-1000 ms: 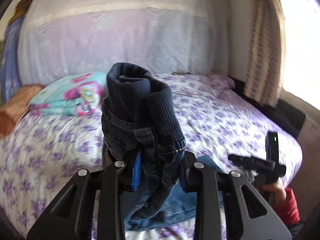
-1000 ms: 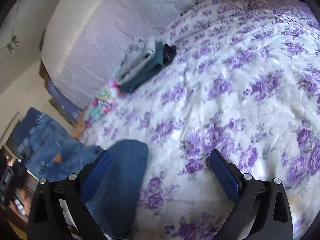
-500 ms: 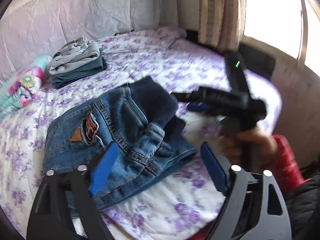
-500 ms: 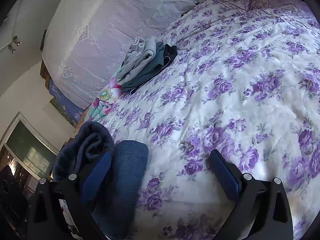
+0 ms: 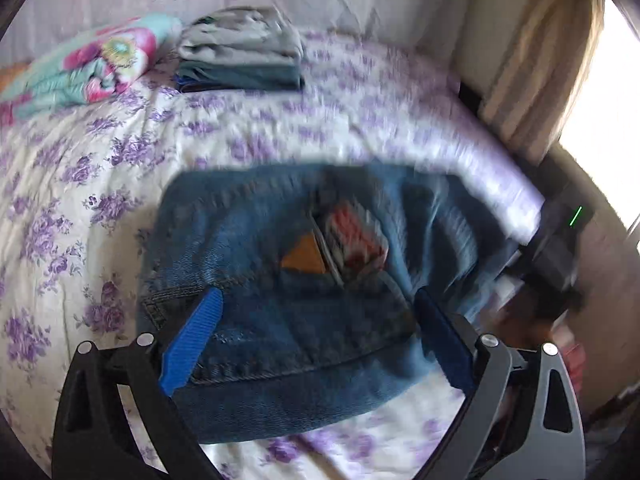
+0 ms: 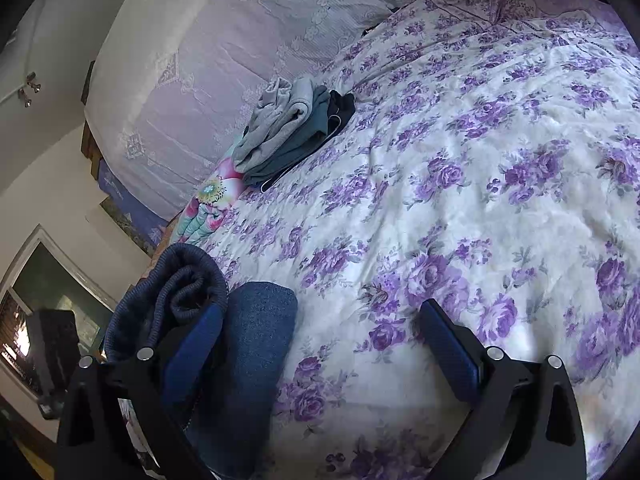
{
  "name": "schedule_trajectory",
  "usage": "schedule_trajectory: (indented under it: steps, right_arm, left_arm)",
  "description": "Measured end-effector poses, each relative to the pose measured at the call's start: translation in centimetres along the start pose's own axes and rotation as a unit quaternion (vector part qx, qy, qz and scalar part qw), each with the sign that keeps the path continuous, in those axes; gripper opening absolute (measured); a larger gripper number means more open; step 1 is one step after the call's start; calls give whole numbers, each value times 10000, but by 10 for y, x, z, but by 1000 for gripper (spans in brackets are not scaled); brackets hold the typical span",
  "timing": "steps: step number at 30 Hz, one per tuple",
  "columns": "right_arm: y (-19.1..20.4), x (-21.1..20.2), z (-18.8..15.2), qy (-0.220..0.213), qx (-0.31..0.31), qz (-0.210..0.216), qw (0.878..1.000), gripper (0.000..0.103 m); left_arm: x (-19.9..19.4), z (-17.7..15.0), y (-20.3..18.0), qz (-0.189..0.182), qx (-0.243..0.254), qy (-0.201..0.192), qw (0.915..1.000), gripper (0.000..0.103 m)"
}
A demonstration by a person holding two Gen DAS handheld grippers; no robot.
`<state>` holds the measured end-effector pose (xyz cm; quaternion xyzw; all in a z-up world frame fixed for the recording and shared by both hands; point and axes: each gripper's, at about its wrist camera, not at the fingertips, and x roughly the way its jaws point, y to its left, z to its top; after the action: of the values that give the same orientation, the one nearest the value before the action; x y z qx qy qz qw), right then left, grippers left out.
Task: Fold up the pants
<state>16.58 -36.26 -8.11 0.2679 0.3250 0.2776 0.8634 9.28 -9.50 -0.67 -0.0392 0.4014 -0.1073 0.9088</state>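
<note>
Left wrist view: the left gripper (image 5: 316,336) has its fingers spread wide, gripping nothing. The folded jeans (image 5: 304,296) lie on the bed (image 5: 80,184) between and beyond the fingers, toward 12 o'clock. Motion blur smears the pocket patch. A stack of folded clothes (image 5: 240,56) sits at 11 o'clock.

Right wrist view: the right gripper (image 6: 320,348) is likewise spread and empty; the jeans (image 6: 256,344) lie against its left finger at 9 o'clock, their lower part cut off by the frame.
</note>
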Motion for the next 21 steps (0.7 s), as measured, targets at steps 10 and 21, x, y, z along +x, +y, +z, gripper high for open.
schedule_trajectory:
  steps: [10,21]
  right_arm:
    - [112,-42,17,-778,-1498,191,9855,100]
    - [60,48,-3,736,-1512,-382,9850,100]
  left_arm:
    - [-4,-29,-20,554,458,-490,9962,96]
    - [-2,-35,-14,320,604,-758,9948,97]
